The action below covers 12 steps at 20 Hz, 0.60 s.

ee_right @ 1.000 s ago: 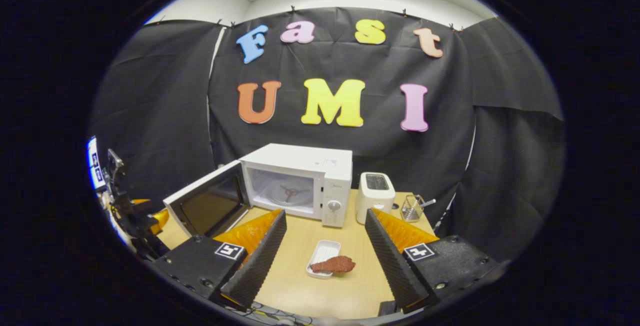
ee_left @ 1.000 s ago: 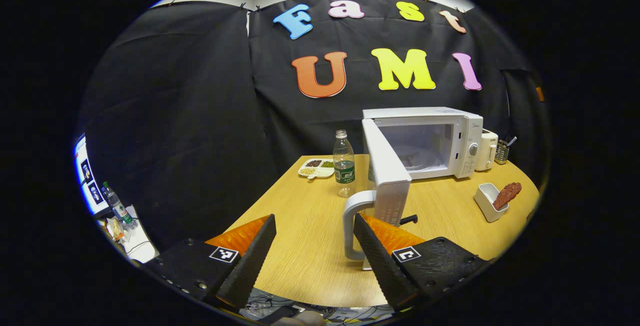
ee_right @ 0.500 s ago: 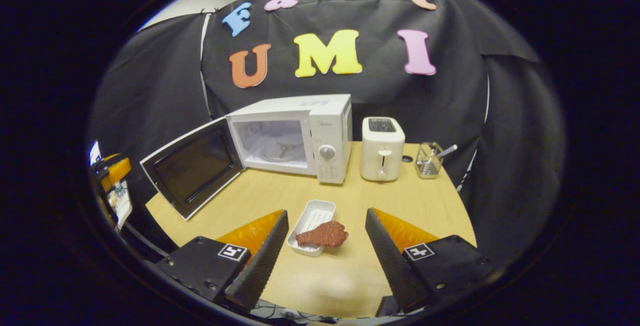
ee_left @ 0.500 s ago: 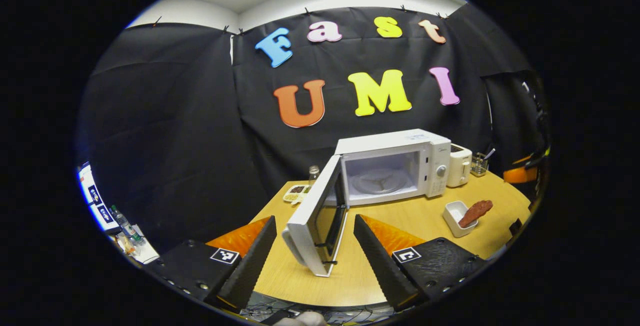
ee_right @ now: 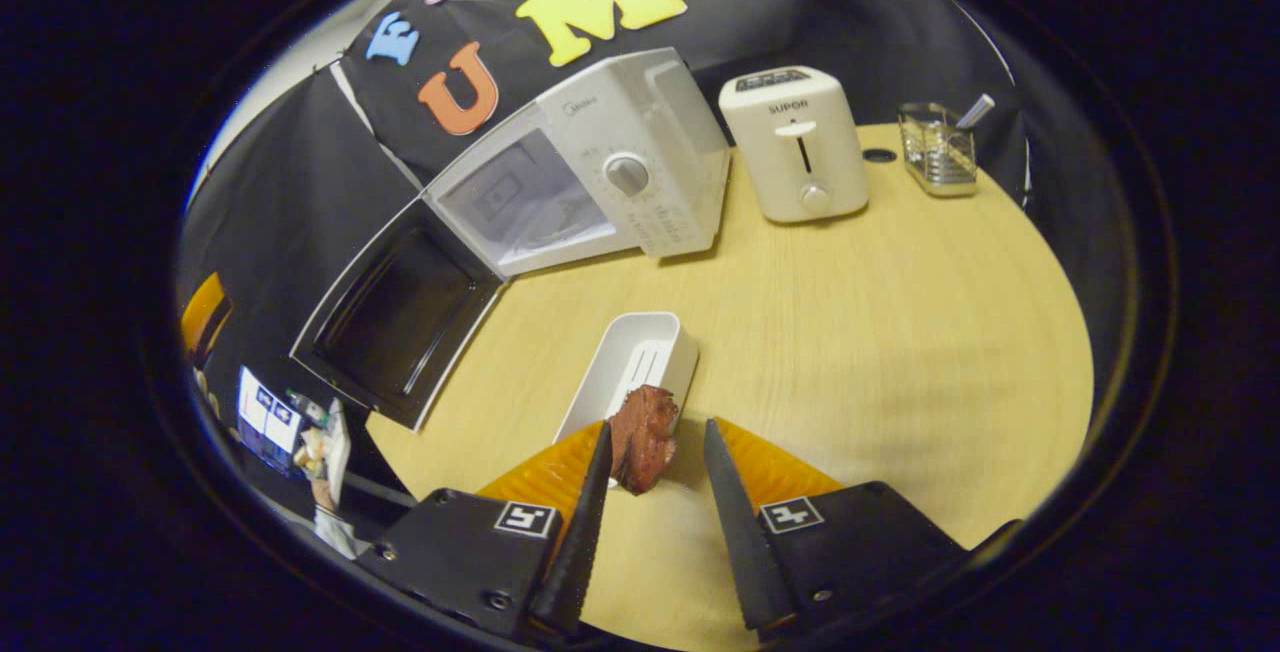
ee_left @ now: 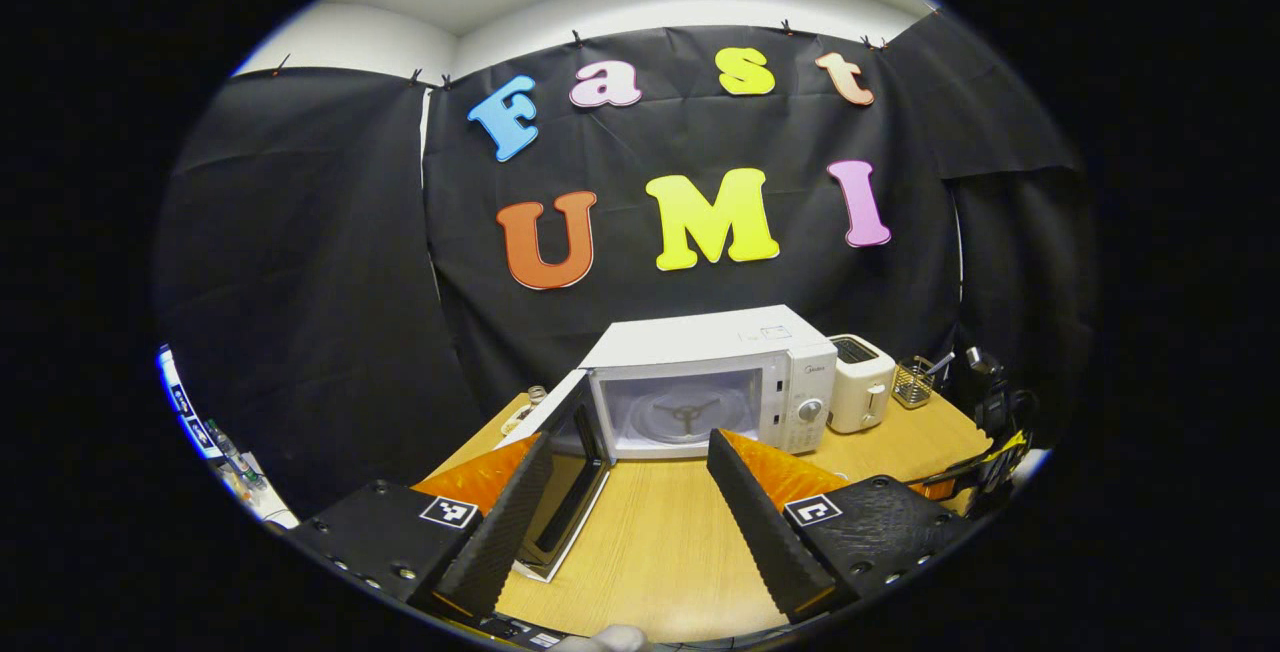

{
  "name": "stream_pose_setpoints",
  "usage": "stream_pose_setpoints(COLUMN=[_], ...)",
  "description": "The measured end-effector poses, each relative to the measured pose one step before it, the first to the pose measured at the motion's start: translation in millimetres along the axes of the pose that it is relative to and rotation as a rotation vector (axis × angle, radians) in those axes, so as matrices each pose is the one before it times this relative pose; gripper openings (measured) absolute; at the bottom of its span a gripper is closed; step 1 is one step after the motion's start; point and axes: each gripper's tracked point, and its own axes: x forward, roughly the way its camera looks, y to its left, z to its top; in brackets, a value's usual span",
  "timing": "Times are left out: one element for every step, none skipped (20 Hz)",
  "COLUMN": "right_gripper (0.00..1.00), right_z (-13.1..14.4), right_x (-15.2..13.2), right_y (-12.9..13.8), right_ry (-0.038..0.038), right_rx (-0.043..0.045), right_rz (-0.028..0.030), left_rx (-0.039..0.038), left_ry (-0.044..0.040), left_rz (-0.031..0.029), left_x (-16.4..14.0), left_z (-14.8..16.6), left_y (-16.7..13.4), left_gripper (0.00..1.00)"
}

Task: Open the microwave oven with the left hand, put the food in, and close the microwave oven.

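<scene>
In the right gripper view the right tool [ee_right: 655,447] has its fingers narrowed around the meat [ee_right: 642,437], lying at the white tray's [ee_right: 640,357] near end, low centre; contact unclear. The left gripper view shows the left tool [ee_left: 630,477] wide apart, empty, before the microwave [ee_left: 715,382], its door [ee_left: 565,477] swung open. A toaster [ee_right: 795,142] and wire holder [ee_right: 935,147] stand upper right on the desk [ee_right: 900,332].

White toaster [ee_right: 797,143] stood on wooden table [ee_right: 900,332]. Wire basket [ee_right: 936,149] with spoon inside sat at toaster's 3 o'clock, near table edge.
</scene>
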Motion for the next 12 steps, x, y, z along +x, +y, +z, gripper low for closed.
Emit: stream_pose_setpoints(right_gripper=[0.55,0.31,0.24,0.29,0.25,0.12,0.12,0.18,0.17,0.16,0.15,0.15], right_z=[0.45,1.44,2.01,-1.93,2.16,0.25,1.79,-1.76,2.71,-0.51,2.34,3.42], right_x=[3.04,3.60,1.80,-1.61,-0.30,-1.25,0.43,0.49,-0.02,-1.08,-1.05,-1.95], right_y=[2.23,0.28,1.65,-1.12,-1.27,0.89,0.83,1.14,0.55,3.50,3.70,5.53], right_ry=[0.02260,0.02382,0.02298,0.02350,0.01432,0.01143,0.01340,0.01207,0.00960,0.00364,-0.00013,-0.00918], right_rx=[0.03848,0.03602,0.03395,0.02652,0.02567,0.03455,0.02775,0.01081,0.00534,-0.00773,-0.01503,-0.00893], right_rz=[0.03360,0.02898,0.02898,0.01577,0.01122,0.01134,0.01002,0.00463,0.00258,0.00579,0.00480,0.00230], left_rx=[0.00025,0.00110,0.00294,0.00426,0.00430,0.00422,0.00288,-0.00109,-0.00224,-0.00242,-0.00268,-0.00278], left_ry=[0.00450,0.00501,0.00504,0.00480,0.00407,0.00077,-0.00471,0.00034,-0.00018,0.00078,0.00076,0.00371], left_rz=[0.00917,0.01092,0.00958,0.00925,0.00509,0.00894,0.00441,0.00860,0.00554,0.00557,0.00429,0.00492], left_x=[2.54,1.87,2.23,1.04,1.08,0.10,-0.41,1.08,1.83,1.41,0.91,1.02], left_z=[3.52,1.25,2.00,1.13,0.46,2.21,3.15,1.53,0.29,-0.78,-0.61,-1.17], left_y=[-4.40,-4.10,-2.05,-2.81,-2.85,-0.46,0.18,-0.11,0.81,1.35,0.73,1.59], left_gripper=[0.95,0.95,0.95,0.95,0.95,0.95,0.95,0.95,0.95,0.95,0.95,0.95])
